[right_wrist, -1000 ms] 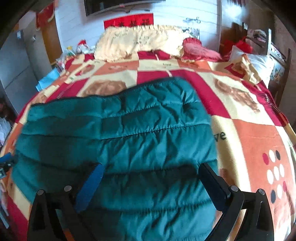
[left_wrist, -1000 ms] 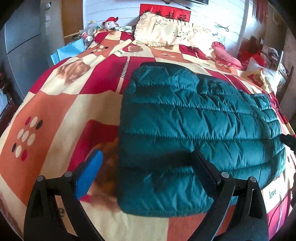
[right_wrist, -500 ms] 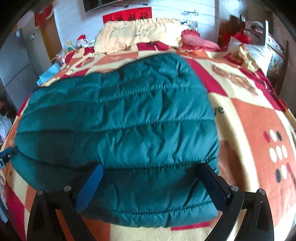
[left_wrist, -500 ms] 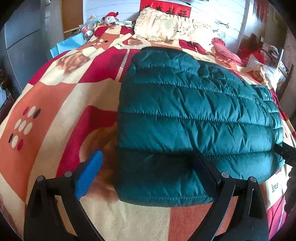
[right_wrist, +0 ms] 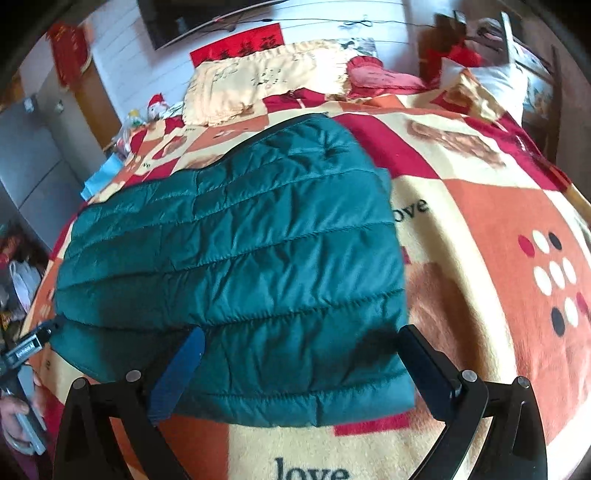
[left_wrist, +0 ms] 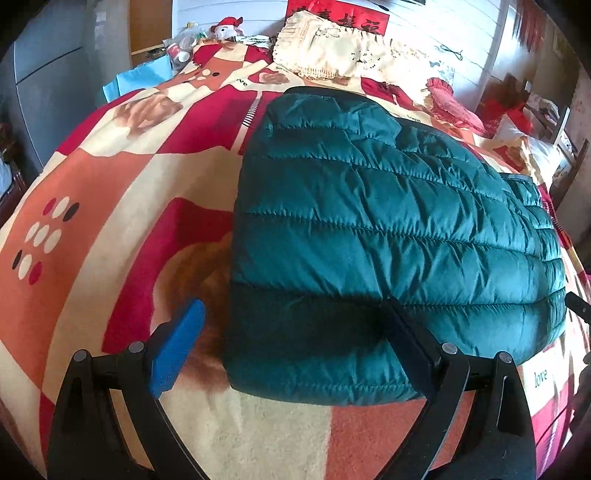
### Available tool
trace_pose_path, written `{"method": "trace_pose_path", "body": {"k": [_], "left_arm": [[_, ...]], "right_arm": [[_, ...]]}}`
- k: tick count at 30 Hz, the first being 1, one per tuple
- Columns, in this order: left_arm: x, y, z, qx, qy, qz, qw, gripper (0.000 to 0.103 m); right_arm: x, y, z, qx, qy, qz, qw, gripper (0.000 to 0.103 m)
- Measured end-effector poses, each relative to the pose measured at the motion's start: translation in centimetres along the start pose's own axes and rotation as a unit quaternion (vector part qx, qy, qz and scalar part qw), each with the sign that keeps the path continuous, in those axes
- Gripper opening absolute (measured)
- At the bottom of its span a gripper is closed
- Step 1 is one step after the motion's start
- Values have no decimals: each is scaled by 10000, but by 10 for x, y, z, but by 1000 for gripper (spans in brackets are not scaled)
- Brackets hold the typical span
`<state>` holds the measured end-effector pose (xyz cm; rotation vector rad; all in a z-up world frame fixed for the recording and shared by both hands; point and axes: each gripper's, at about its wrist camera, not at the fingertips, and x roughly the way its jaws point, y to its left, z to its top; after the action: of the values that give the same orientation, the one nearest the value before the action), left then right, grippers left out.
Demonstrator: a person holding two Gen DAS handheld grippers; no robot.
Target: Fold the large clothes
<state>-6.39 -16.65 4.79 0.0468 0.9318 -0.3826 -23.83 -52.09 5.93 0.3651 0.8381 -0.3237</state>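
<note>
A teal quilted jacket (left_wrist: 369, 240) lies folded flat on the bed, and the right wrist view shows it as a wide block (right_wrist: 240, 266). My left gripper (left_wrist: 295, 343) is open and hovers at the jacket's near left corner. Its blue pad (left_wrist: 177, 347) is off the cloth over the blanket; its black finger (left_wrist: 413, 343) is above the jacket. My right gripper (right_wrist: 304, 369) is open over the near right edge, with nothing pinched. The left gripper (right_wrist: 29, 347), held by a hand (right_wrist: 14, 410), shows at the left edge of the right wrist view.
A red, orange and cream patterned blanket (left_wrist: 92, 221) covers the bed. At the far end lie a cream fringed pillow (left_wrist: 332, 55) and a red cushion (left_wrist: 454, 107). A plush toy (left_wrist: 225, 27) and clutter sit far left. A grey cabinet (left_wrist: 48, 74) stands left of the bed.
Both grippers have drawn back toward the near side, so the jacket's near edge and the blanket in front of it now show. The jacket lies still.
</note>
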Motion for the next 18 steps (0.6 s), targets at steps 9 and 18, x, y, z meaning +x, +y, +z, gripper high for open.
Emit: {"method": "trace_pose_path", "body": {"k": [9,18], "left_arm": [[-7,-2,-10,47,4,-39,10000,96],[-2,11,-8,-285,221,-356,9987,96]], "right_arm": [[-7,-6,-2,23,-22,-73,10000,103],[25,-5,-5,13,359,-242,9991,103]]}}
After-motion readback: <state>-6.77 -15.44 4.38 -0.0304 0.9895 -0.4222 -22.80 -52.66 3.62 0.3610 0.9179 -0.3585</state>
